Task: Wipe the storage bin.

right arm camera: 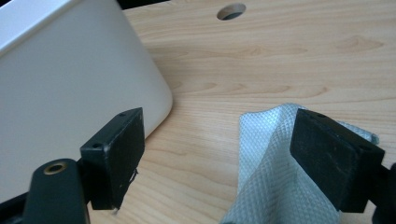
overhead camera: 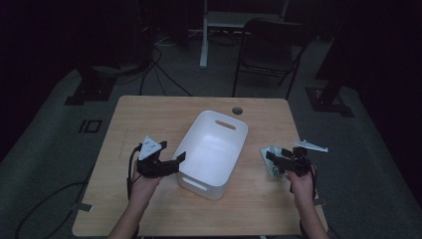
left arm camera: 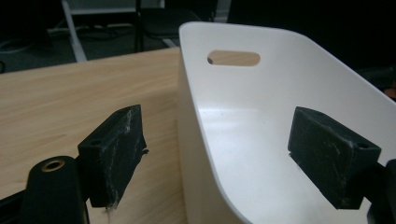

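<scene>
A square light-wood table (overhead camera: 149,114) with a round cable hole (overhead camera: 237,110) near its far edge carries two items. A white plastic rectangular bin with slot handles (overhead camera: 213,149) stands at the centre, set at an angle to the table edges. A crumpled pale grey-blue woven cloth (right arm camera: 271,163) lies on the tabletop near the bin's right side, apart from it.

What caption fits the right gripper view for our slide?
Open right hand-held gripper above a crumpled pale cloth on the wooden table, beside the white bin.

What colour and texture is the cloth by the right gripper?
Pale grey-white cloth with a fine waffle weave, clearest in the right gripper view.
</scene>
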### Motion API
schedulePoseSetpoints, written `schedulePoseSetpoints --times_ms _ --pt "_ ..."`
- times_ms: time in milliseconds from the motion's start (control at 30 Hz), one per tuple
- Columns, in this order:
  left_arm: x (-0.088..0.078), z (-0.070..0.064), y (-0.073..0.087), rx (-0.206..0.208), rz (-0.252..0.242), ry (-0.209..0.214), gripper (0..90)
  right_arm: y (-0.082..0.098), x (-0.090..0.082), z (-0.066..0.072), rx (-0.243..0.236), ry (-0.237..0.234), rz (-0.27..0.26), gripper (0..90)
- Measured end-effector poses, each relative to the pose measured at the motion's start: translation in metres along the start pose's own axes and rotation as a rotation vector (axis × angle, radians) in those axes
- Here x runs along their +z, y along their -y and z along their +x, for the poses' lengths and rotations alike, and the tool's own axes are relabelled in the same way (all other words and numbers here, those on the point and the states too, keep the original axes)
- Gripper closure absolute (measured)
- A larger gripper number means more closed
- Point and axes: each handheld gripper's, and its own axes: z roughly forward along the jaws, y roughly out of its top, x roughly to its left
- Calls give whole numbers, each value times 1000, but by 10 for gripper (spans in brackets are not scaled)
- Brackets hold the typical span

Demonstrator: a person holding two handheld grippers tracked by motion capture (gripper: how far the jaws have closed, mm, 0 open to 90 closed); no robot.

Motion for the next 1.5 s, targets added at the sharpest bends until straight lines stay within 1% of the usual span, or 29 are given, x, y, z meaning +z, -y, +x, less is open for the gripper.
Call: schedulePoseSetpoints --times_ms 33,67,100,133,200,333,500,567,667,733,767,800,900,1000,1067,1133,1200,1233,1267,1333,1367,1433,1467,1500 --pt "-2 1 0 -2 4 -5 185 1 -2 2 -7 -6 -1 174" --pt "-5 3 0 4 6 -14 180 2 -4 3 -14 -11 -2 174" --pt "-8 5 1 7 -2 -25 178 3 -5 4 -24 -15 -3 174" --pt "-11 7 1 11 -5 -25 178 4 -7 5 -31 -20 -7 174" --pt "-17 11 2 2 -3 -32 177 7 -10 6 -31 -34 -18 175" --pt "-30 21 7 -25 -10 -48 177 12 -16 8 -34 -34 -29 175" --pt "-44 31 16 -36 -7 -79 177 21 -19 10 -52 -39 -17 175" --pt "-49 36 22 -48 -12 -87 177 24 -20 9 -54 -42 -20 175" --pt "-55 43 33 -59 -22 -101 177 30 -22 9 -42 -43 -24 175" --pt "-59 46 41 -52 -20 -113 177 34 -22 8 -45 -43 -19 175" --pt "-60 47 45 -54 -15 -124 177 36 -21 8 -50 -40 -17 175" --pt "-61 48 49 -57 -11 -125 177 38 -21 8 -54 -36 -12 175" --pt "-64 52 62 -66 10 -138 177 43 -22 7 -48 -36 -10 175" --pt "-65 55 75 -64 39 -158 177 48 -22 6 -39 -30 -9 175" --pt "-65 56 83 -57 65 -183 177 52 -22 6 -40 -26 -10 175" --pt "-65 58 92 -48 99 -227 177 56 -20 6 -34 -26 -11 175" --pt "-65 60 100 -61 122 -266 175 61 -18 5 -35 -8 -3 174" --pt "-65 60 100 -61 122 -266 175 61 -18 5 -35 -8 -3 174" --pt "-66 62 108 -53 134 -309 175 65 -16 5 -42 20 4 174" --pt "-68 64 113 -78 135 -333 175 67 -15 4 -44 23 -4 174" --pt "-69 66 116 -90 138 -347 175 69 -16 4 -46 33 -14 174" --pt "-69 66 116 -90 138 -347 175 69 -16 3 -44 41 -19 174" --pt "-71 69 121 -104 150 -376 175 69 -16 3 -44 41 -19 174" --pt "-71 71 123 -102 156 -383 175 72 -15 0 -45 74 -17 174"
